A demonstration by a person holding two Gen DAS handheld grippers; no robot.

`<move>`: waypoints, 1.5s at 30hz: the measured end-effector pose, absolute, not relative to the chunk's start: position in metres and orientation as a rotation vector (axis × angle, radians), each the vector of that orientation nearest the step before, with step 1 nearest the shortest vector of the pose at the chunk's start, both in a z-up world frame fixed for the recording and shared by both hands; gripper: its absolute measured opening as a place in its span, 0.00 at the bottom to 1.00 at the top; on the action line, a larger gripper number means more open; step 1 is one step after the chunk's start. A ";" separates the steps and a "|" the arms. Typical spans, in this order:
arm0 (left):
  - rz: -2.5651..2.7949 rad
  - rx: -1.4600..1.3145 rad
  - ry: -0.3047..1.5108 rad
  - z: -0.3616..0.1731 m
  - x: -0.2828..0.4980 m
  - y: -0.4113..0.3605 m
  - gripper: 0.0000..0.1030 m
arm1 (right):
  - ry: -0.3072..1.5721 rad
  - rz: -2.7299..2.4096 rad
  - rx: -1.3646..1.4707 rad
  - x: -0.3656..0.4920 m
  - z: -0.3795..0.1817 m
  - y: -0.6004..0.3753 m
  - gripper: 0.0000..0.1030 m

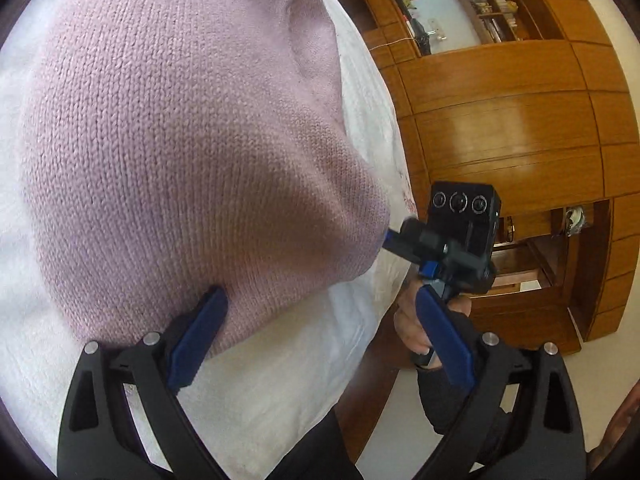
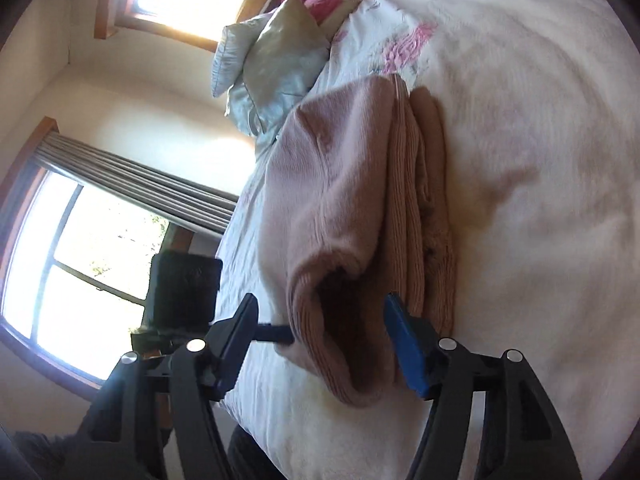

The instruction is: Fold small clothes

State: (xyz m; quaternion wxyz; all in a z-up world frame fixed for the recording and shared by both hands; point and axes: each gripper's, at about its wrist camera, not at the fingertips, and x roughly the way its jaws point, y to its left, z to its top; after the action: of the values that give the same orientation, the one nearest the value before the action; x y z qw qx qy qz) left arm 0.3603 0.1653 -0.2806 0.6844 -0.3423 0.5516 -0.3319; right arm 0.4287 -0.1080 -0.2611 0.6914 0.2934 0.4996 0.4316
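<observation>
Left gripper [image 1: 320, 334]: standing wide apart, 1 finger [image 1: 198, 332] touching the pink sweater [image 1: 180, 140].
Right gripper [image 2: 324, 350]: gaping wide, straddling the sweater's hem.

L claw [image 1: 320, 336] open, R claw [image 2: 324, 348] open
</observation>
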 end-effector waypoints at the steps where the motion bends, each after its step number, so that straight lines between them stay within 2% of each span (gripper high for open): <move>1: -0.744 -0.765 1.236 -0.281 0.360 0.165 0.92 | 1.122 0.950 0.644 0.436 -0.259 -0.104 0.63; 5: -0.757 -0.750 1.234 -0.282 0.358 0.160 0.92 | 1.173 0.932 0.544 0.453 -0.261 -0.073 0.61; 6: -0.766 -0.749 1.237 -0.283 0.358 0.158 0.92 | 1.181 0.940 0.519 0.453 -0.261 -0.066 0.44; 7: -0.773 -0.749 1.242 -0.284 0.359 0.157 0.92 | 1.179 0.960 0.506 0.454 -0.261 -0.061 0.21; 9: -0.793 -0.757 1.250 -0.285 0.359 0.155 0.92 | 1.078 0.937 0.456 0.452 -0.249 -0.067 0.14; 11: -0.827 -0.765 1.258 -0.280 0.357 0.151 0.92 | 1.023 0.860 0.351 0.450 -0.246 -0.068 0.14; 13: -0.889 -0.779 1.240 -0.271 0.356 0.145 0.91 | 1.062 0.835 0.291 0.448 -0.258 -0.063 0.16; 15: -0.937 -0.772 1.208 -0.258 0.357 0.136 0.91 | 1.111 0.875 0.320 0.446 -0.263 -0.065 0.27; 17: -0.973 -0.763 1.191 -0.251 0.360 0.124 0.92 | 1.072 0.882 0.410 0.452 -0.253 -0.081 0.34; 18: -0.977 -0.750 1.193 -0.249 0.364 0.119 0.92 | 1.053 0.867 0.464 0.460 -0.249 -0.087 0.41; 19: -0.974 -0.737 1.201 -0.252 0.368 0.115 0.92 | 1.047 0.839 0.517 0.470 -0.247 -0.093 0.43; 24: -0.965 -0.729 1.255 -0.272 0.379 0.100 0.92 | 1.079 0.819 0.547 0.517 -0.250 -0.077 0.42; 25: -0.957 -0.727 1.269 -0.278 0.381 0.099 0.92 | 1.100 0.818 0.518 0.523 -0.253 -0.068 0.38; 26: -0.951 -0.725 1.278 -0.282 0.381 0.097 0.92 | 1.116 0.818 0.484 0.525 -0.256 -0.062 0.29; 27: -0.949 -0.728 1.284 -0.285 0.383 0.095 0.92 | 1.107 0.820 0.436 0.526 -0.255 -0.056 0.16; 28: -0.947 -0.729 1.288 -0.287 0.383 0.093 0.92 | 1.071 0.812 0.411 0.525 -0.250 -0.055 0.15; 31: -0.970 -0.723 1.295 -0.288 0.382 0.088 0.92 | 0.976 0.759 0.459 0.527 -0.243 -0.072 0.14; 36: -1.066 -0.828 1.184 -0.254 0.378 0.101 0.92 | 1.052 0.732 0.450 0.538 -0.275 -0.072 0.16; 38: -1.053 -0.874 1.127 -0.249 0.387 0.110 0.92 | 1.054 0.742 0.491 0.539 -0.271 -0.078 0.22; 39: -1.028 -0.896 1.119 -0.251 0.392 0.112 0.92 | 1.051 0.741 0.518 0.539 -0.268 -0.085 0.28; 40: -1.012 -0.928 1.130 -0.257 0.400 0.111 0.92 | 1.037 0.731 0.557 0.538 -0.263 -0.092 0.29; 45: -0.972 -0.925 1.222 -0.291 0.415 0.100 0.92 | 0.978 0.889 0.642 0.515 -0.228 -0.103 0.29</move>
State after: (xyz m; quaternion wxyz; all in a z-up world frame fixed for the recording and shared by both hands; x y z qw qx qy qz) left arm 0.4146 0.1003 -0.2911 0.6156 -0.4018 0.5307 -0.4219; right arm 0.5152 -0.1033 -0.2283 0.7421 0.2928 0.4460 0.4058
